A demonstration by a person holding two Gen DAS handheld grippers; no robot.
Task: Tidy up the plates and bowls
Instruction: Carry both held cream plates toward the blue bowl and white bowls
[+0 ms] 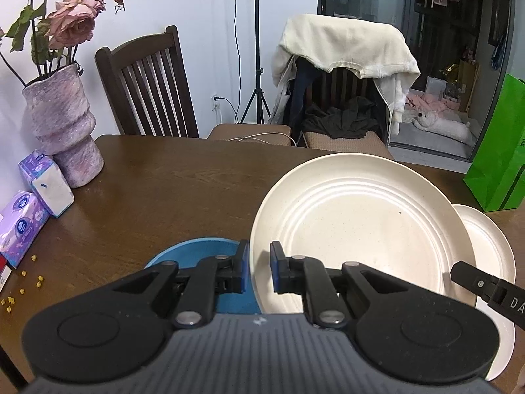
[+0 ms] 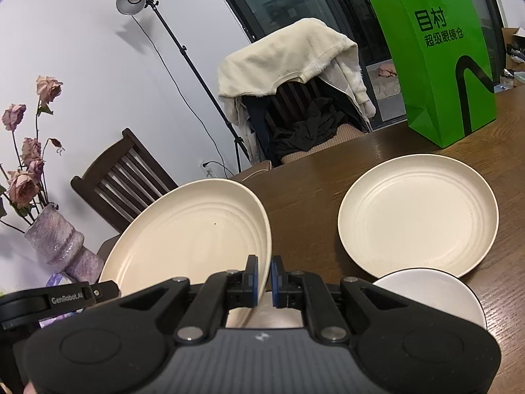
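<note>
The big round cream plate with ring grooves (image 1: 354,233) is up off the brown wooden table (image 1: 164,190), tipped a little. The left tongs (image 1: 259,267) pinch its rim on the near left side, and the right tongs (image 2: 264,280) pinch its rim on the other side, so both are clamped on this one plate. Under the left tongs sits a blue round bowl (image 1: 197,249). Past the right tongs, a second cream plate (image 2: 418,213) lies flat on the table, and a white bowl (image 2: 433,295) sits just beside those tongs. Farther off stand a bright green paper bag (image 2: 436,59) and a purple bumpy vase with dried pink roses (image 1: 62,124).
</note>
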